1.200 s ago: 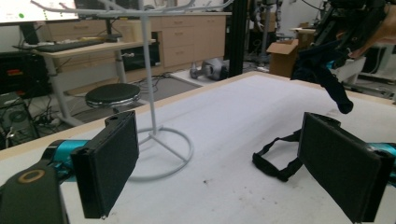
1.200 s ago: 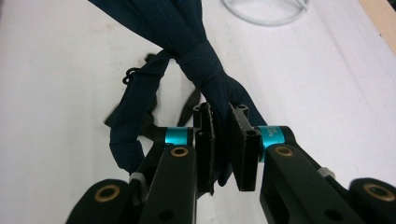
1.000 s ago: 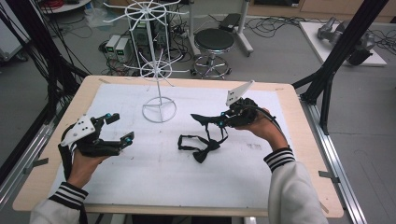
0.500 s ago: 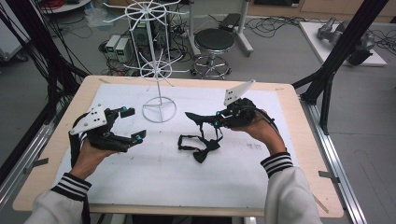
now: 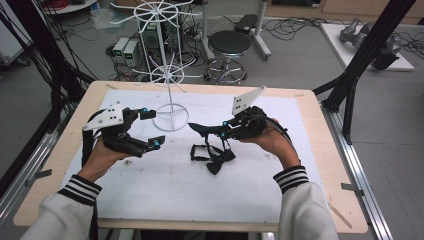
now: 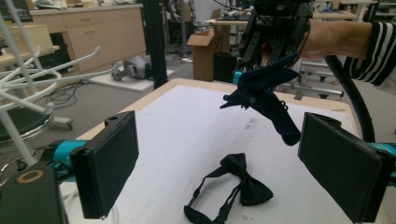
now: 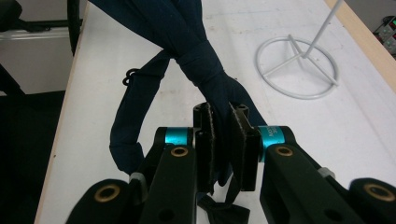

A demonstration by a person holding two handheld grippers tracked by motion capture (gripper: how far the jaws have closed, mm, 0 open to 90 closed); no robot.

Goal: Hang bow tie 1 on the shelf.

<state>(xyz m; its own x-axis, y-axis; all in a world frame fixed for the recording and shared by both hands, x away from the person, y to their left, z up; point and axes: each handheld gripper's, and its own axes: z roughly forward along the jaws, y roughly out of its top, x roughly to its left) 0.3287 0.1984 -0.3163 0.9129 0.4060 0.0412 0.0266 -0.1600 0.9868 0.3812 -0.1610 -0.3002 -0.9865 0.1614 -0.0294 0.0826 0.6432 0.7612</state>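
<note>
Bow tie (image 5: 216,159) lies on the table (image 5: 310,125) below our right gripper (image 5: 210,129), which lifts a second, navy tie (image 5: 200,128). Left gripper view: our left gripper (image 6: 233,168) gapes (nothing between its fingers). Right gripper view: fingers (image 7: 243,140) clench navy cloth.

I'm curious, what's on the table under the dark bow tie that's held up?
Another black bow tie lies flat there, beneath the held navy bow tie pinched by the right gripper. Its strap end is cropped.
</note>
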